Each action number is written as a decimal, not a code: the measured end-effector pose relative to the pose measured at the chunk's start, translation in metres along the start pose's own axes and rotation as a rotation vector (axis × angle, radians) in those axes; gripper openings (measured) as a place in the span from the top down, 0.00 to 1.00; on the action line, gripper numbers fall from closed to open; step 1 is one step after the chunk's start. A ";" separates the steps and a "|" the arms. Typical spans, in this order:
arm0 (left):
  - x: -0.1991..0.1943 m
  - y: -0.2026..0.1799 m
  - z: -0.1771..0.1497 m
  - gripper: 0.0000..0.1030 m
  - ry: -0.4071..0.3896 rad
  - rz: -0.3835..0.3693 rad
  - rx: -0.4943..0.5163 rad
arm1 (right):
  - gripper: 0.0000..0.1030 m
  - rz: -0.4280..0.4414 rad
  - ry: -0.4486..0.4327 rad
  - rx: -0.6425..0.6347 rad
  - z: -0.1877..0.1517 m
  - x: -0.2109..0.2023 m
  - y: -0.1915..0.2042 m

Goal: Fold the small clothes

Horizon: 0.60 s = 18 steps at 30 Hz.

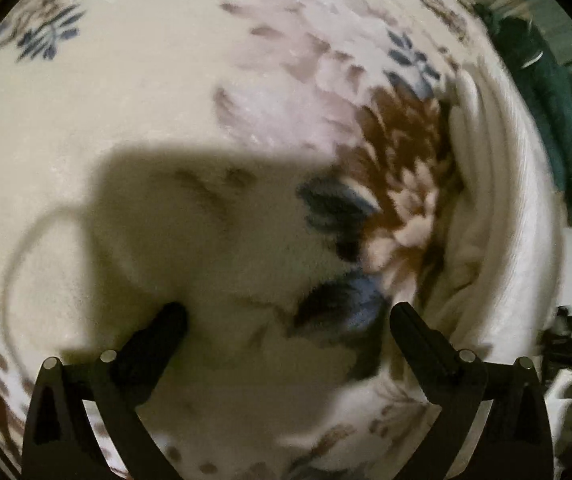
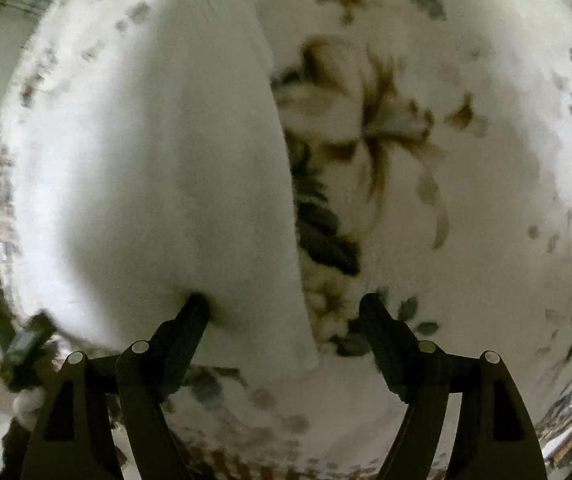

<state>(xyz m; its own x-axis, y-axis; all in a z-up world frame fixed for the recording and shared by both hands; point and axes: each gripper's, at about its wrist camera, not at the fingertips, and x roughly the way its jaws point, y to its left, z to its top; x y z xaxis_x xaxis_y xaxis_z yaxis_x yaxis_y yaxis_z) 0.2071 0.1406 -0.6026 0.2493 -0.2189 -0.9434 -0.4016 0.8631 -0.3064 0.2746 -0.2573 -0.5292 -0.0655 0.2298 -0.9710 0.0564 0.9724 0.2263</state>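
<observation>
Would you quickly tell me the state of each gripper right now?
Left gripper: open, holding nothing, over the floral blanket.
Right gripper: open, holding nothing, straddling the white garment edge.

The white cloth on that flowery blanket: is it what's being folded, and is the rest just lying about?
In the job:
white cloth
left hand-held gripper, open
right hand-held gripper, open

Just there:
flowery blanket
dark green fabric beyond the blanket

White garment (image 2: 173,184) lies flat, its straight edge on floral blanket (image 2: 426,200).
</observation>
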 end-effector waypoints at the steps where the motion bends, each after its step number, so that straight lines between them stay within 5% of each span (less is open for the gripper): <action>1: 0.002 -0.004 0.000 0.00 0.008 0.039 0.021 | 0.24 0.030 -0.021 -0.004 -0.001 -0.011 -0.002; 4: 0.006 -0.017 0.002 0.00 0.035 0.116 0.056 | 0.26 0.120 -0.067 0.018 0.003 -0.036 -0.015; 7: -0.013 -0.018 0.008 0.00 0.018 0.097 -0.004 | 0.80 0.230 -0.102 0.050 0.019 -0.050 -0.029; 12: -0.069 -0.039 0.042 0.01 -0.163 0.014 -0.019 | 0.80 0.379 -0.131 0.048 0.065 -0.056 -0.037; 16: -0.074 -0.074 0.091 0.01 -0.234 -0.119 0.062 | 0.45 0.381 -0.138 0.020 0.105 -0.040 -0.034; 18: -0.056 -0.090 0.109 0.05 -0.228 -0.137 0.107 | 0.45 0.407 -0.112 0.032 0.122 -0.023 -0.024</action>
<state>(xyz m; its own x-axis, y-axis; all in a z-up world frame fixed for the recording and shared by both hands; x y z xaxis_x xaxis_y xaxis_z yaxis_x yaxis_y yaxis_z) 0.3252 0.1251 -0.5081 0.4917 -0.2394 -0.8372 -0.2581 0.8782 -0.4027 0.3960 -0.2908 -0.5216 0.0767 0.5872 -0.8058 0.0864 0.8012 0.5921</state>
